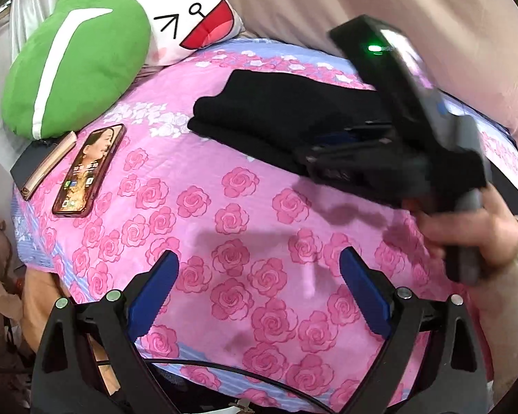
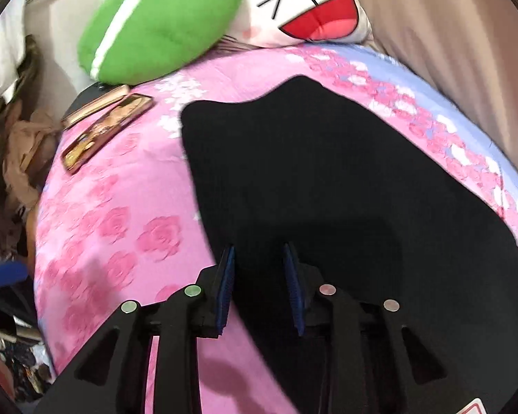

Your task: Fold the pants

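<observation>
On the bed, a pink sheet [image 1: 224,207] with roses is spread out, and one pair of black pants [image 1: 276,117] lies folded in a neat pile on its far side. The left gripper [image 1: 259,276] hangs over the bare sheet on the near side with its two blue pads [image 1: 152,293] wide apart, and it holds nothing. The right gripper [image 2: 259,276] is over the near edge of the pants. Its two blue pads [image 2: 224,293] stand a small way apart. No cloth is pinched between them; the black pants only show in the gap below them. A hand [image 1: 473,231] on the right side holds the right gripper by its grey handle. There are two pillows at the far left: one green pillow [image 1: 76,65] with a white stripe, and one white pillow [image 1: 193,13] with a drawn laughing face. One phone [image 1: 89,169] lies flat on the left of the sheet, with its screen lit. Just beside it, further left, lies one thin brown thing [image 1: 48,165], and I cannot tell what it is.
</observation>
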A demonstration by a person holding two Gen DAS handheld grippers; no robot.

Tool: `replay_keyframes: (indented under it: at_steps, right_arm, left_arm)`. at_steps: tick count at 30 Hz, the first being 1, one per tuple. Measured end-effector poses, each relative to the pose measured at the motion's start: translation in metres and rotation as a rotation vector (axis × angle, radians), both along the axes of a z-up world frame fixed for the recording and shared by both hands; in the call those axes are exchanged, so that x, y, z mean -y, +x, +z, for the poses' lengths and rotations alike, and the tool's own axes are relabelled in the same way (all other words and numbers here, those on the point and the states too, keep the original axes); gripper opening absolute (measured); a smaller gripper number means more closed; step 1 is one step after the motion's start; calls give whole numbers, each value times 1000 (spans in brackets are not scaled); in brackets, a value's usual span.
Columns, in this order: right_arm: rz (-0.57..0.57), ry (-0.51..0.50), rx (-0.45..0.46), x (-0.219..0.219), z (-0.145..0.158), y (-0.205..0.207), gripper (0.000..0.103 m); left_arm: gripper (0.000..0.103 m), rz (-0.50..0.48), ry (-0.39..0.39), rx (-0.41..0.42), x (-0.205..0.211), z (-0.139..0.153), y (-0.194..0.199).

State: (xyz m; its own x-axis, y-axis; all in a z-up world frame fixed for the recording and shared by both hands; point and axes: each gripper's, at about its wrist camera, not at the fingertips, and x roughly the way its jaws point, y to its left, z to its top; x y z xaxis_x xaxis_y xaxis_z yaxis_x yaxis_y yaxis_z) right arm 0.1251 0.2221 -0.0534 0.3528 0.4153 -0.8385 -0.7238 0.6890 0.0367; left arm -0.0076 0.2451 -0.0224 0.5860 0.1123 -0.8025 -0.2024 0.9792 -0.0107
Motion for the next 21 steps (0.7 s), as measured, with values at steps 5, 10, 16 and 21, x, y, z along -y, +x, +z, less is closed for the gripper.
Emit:
replay_keyframes:
  at_steps: [5,10,16,21]
  right_arm:
    - [68,-4,-29,-10,4,-13,6]
    - [58,50,-59,-5,3,-10,12]
    - [-156,207,-49,105,42,-28,15]
    - [-434,148,-53,220,28,-65,14]
  left_arm:
    - [92,-43,-6,1,5,-4,4]
    - [92,-58,-15,-8,17,-6,11]
    - [93,-63,-3,13,30,2,12]
    - [93,-116,-8,16,61,0,29]
